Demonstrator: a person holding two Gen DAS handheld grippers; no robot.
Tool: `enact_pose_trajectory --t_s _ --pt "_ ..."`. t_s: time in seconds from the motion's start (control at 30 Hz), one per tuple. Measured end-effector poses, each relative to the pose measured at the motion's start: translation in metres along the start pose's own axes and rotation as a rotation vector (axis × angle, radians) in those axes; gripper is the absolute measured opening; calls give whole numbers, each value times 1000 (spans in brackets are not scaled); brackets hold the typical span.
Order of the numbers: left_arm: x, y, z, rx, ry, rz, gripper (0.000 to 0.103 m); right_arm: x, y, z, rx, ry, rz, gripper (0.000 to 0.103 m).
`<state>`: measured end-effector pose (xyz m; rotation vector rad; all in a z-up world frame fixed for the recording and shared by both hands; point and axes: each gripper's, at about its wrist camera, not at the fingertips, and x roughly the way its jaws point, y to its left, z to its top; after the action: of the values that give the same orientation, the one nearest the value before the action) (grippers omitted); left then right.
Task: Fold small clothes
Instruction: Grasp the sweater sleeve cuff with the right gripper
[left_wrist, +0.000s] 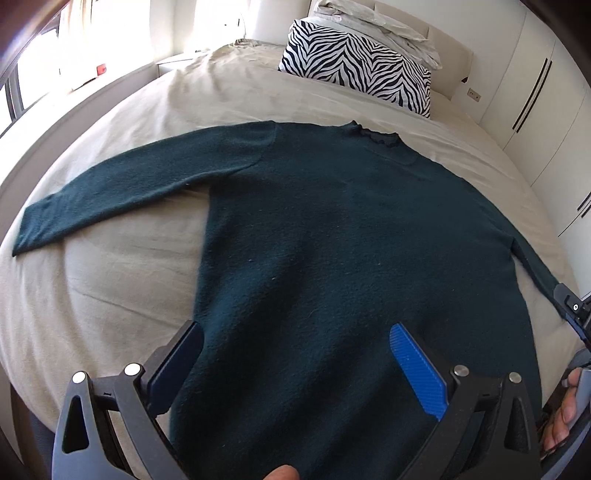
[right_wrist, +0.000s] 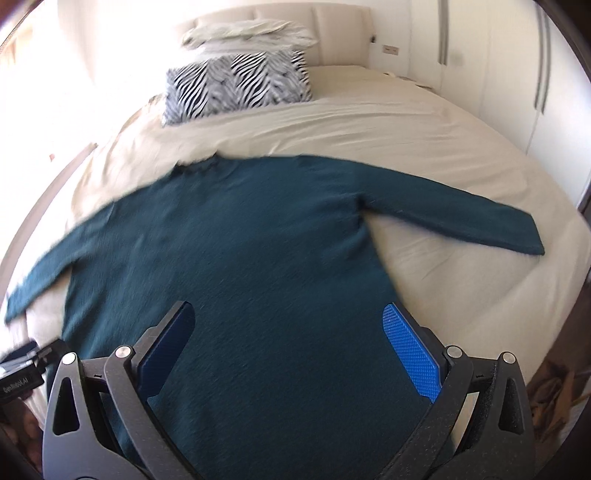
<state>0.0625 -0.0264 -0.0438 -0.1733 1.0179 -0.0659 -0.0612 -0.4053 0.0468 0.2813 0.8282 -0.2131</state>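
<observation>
Since the sweater (left_wrist: 332, 229) lies flat on the bed (left_wrist: 110, 288), sleeves out toward 9 and 3 o'clock ready for folding, both the left gripper (left_wrist: 295, 354) and right gripper (right_wrist: 288, 332) hover released over its hem at 6 o'clock.

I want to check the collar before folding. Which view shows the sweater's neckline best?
The left wrist view: the sweater's ruffled neckline is sharp there, lying flat near the zebra pillow. In the right wrist view the neckline is motion-blurred and partly washed out.
</observation>
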Motion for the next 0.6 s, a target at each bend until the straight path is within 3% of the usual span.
enact_pose_trajectory --t_s 0.2,0.27,0.37,0.5,0.6 --pt "14 -16 26 -41 -75 -120 103 27 -191 26 523 -43 17 103" --pt "18 -22 33 -45 -106 -149 103 41 -251 21 710 -42 43 94" --pt "30 -40 46 -5 -62 -144 103 60 -304 17 833 -21 39 80" --pt "36 -50 58 -4 -44 -115 103 81 -342 22 924 -51 70 76" --pt "45 -49 64 -19 -47 -152 103 93 -366 37 962 -106 75 71"
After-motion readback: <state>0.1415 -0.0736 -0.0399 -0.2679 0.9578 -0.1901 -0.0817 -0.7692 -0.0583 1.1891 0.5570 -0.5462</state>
